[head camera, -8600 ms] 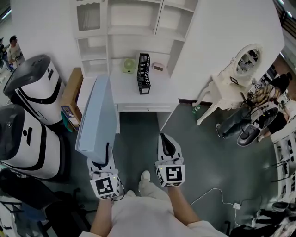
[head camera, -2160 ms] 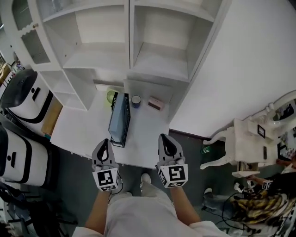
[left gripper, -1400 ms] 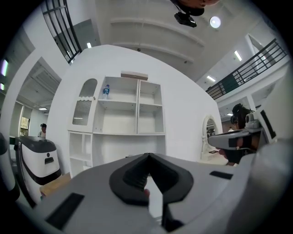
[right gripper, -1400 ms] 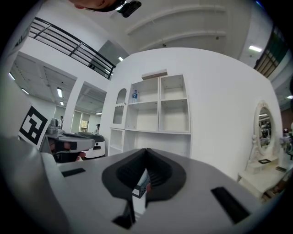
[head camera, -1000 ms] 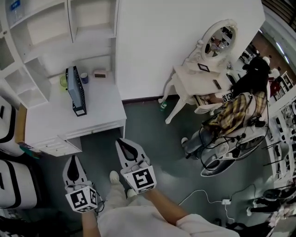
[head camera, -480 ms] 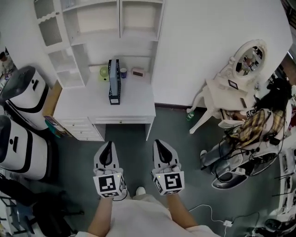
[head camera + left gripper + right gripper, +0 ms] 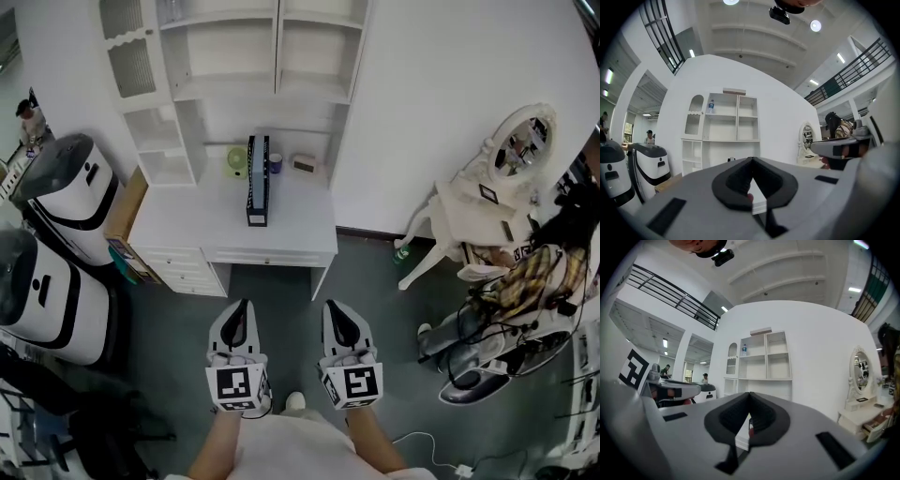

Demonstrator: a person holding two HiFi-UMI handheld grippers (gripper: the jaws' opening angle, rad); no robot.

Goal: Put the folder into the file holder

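Observation:
The black perforated file holder stands upright on the white desk, and the pale blue folder sits inside it on edge. Both grippers hang low over the grey floor, well in front of the desk and close to the person's body. My left gripper is shut with nothing in it, and my right gripper is likewise shut and empty. In the left gripper view the left gripper has its jaws closed and points toward the white shelf unit. The right gripper does the same in the right gripper view.
A green object, a cup and a small box sit behind the holder. Two white-and-black machines stand left of the desk. A white vanity table, a seated person and a floor cable are on the right.
The head view has swung back to face the desk squarely. Both grippers stay shut, empty and side by side. Seconds earlier my left gripper carried the folder, which now rests in the holder.

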